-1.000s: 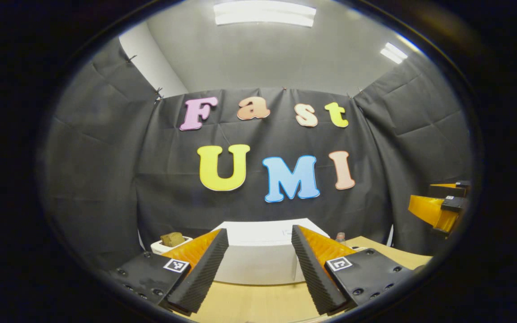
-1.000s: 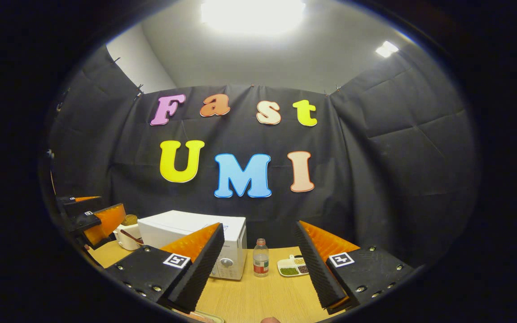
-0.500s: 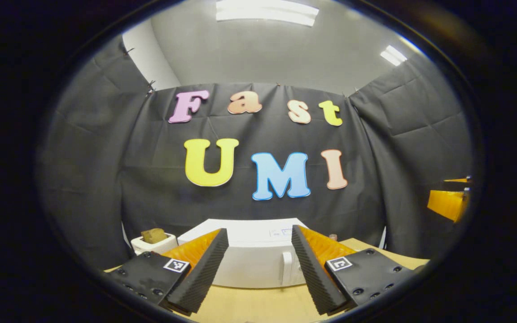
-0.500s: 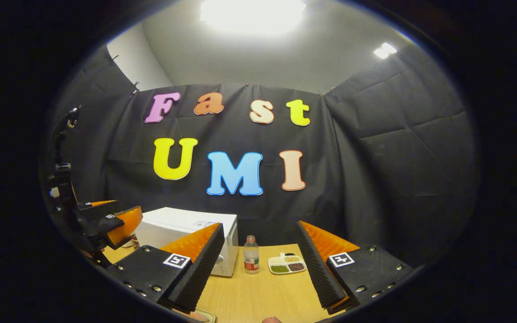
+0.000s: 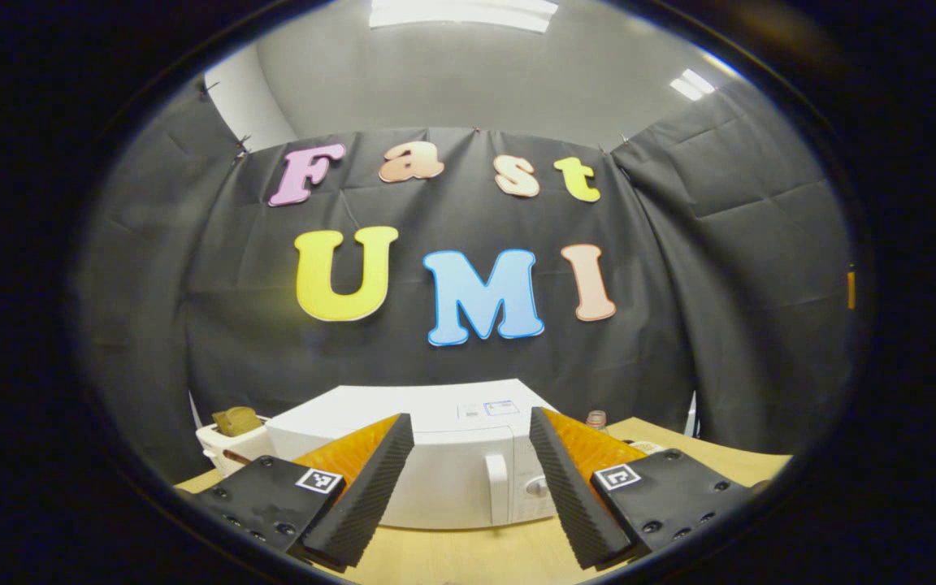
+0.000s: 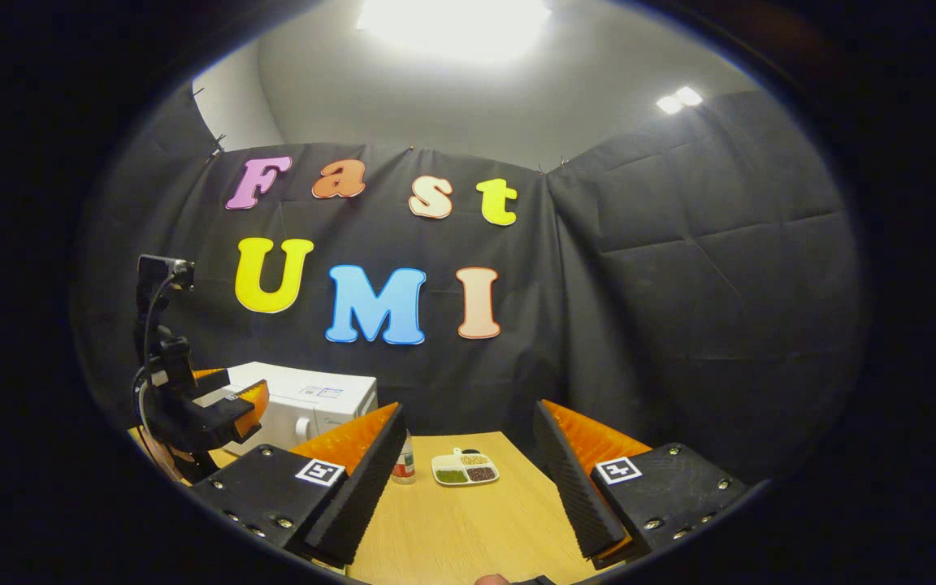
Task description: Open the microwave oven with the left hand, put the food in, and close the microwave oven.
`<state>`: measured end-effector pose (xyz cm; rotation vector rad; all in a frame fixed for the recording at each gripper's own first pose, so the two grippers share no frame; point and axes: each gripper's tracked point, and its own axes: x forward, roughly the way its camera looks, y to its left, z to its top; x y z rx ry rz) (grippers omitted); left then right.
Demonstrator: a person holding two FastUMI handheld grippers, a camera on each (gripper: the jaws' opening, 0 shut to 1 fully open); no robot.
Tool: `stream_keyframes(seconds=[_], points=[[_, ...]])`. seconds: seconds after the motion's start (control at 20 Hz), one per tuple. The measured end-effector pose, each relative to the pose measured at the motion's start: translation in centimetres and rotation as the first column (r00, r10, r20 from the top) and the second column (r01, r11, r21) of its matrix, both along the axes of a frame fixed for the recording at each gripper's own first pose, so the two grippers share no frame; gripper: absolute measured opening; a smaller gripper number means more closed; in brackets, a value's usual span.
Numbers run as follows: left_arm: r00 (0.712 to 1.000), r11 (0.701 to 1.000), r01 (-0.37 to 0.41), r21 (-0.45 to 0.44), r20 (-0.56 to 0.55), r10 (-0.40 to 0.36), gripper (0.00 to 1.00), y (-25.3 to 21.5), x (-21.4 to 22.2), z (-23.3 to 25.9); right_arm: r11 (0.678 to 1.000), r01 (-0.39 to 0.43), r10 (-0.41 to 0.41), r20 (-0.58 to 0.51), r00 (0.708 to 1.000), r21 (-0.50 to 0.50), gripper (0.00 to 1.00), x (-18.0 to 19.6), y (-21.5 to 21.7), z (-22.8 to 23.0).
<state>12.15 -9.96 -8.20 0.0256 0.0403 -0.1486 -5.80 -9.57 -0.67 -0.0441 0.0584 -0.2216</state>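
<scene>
A white microwave (image 5: 435,455) stands shut on the wooden table (image 5: 468,556), straight ahead in the left gripper view. Its vertical door handle (image 5: 497,486) and a knob (image 5: 535,487) show between the fingers of my left gripper (image 5: 468,496), which is open, empty and short of the door. In the right gripper view the microwave (image 6: 305,402) sits at the left, with the left gripper (image 6: 228,410) just in front of it. My right gripper (image 6: 468,487) is open and empty over the table, well right of the microwave.
A white container holding something brown (image 5: 228,435) stands left of the microwave. A small bottle (image 6: 405,465) and a divided dish of beans (image 6: 465,469) sit on the table (image 6: 468,528) to the microwave's right. Black cloth closes in the back and sides.
The left gripper has come closer to the microwave, so its handle and knob now show between the fingers. The right gripper view has swung rightward, pushing the microwave to its left side.
</scene>
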Motion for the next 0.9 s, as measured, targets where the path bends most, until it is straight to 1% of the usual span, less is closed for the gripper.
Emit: stream_keyframes(seconds=[0.25, 0.4, 0.45, 0.55, 0.6, 0.75, 0.8, 0.85, 0.9], points=[[0.999, 0.999, 0.021, 0.046, -0.050, -0.019, 0.97, -2.6, 3.5, -4.6, 0.998, 0.069, -0.070, -0.023, 0.997, -0.005, 0.96, -1.7, -2.5, -0.4], [0.993, 0.998, 0.021, 0.060, -0.116, -0.014, 0.96, -3.6, 5.4, -8.3, 0.995, 0.100, -0.100, -0.034, 0.994, -0.017, 0.96, -2.6, -3.6, -0.5], [0.990, 0.998, 0.019, 0.060, -0.143, -0.011, 0.98, -3.7, 5.8, -9.6, 0.994, 0.108, -0.109, -0.038, 0.993, -0.020, 0.96, -2.7, -3.9, -0.6], [0.980, 0.998, 0.006, 0.055, -0.197, 0.005, 0.97, -3.9, 6.5, -12.0, 0.992, 0.120, -0.122, -0.048, 0.991, -0.024, 0.96, -2.9, -4.4, -0.8], [0.976, 0.999, -0.001, 0.054, -0.216, 0.013, 0.94, -3.8, 7.0, -13.0, 0.992, 0.125, -0.126, -0.053, 0.991, -0.025, 0.96, -3.1, -4.6, -0.9], [0.964, 0.997, -0.007, 0.072, -0.265, 0.025, 0.97, -3.8, 7.8, -15.4, 0.991, 0.132, -0.134, -0.066, 0.989, -0.031, 0.96, -3.3, -5.0, -1.2], [0.960, 0.997, -0.006, 0.083, -0.277, 0.029, 0.94, -3.8, 8.2, -16.0, 0.991, 0.132, -0.134, -0.070, 0.989, -0.034, 0.96, -3.4, -5.0, -1.3], [0.958, 0.996, -0.001, 0.090, -0.286, 0.027, 0.97, -3.9, 8.4, -16.5, 0.991, 0.130, -0.132, -0.074, 0.988, -0.037, 0.96, -3.4, -4.9, -1.4], [0.956, 0.995, 0.001, 0.096, -0.291, 0.027, 0.96, -4.0, 8.8, -16.8, 0.991, 0.128, -0.131, -0.078, 0.988, -0.039, 0.96, -3.4, -4.9, -1.4]])
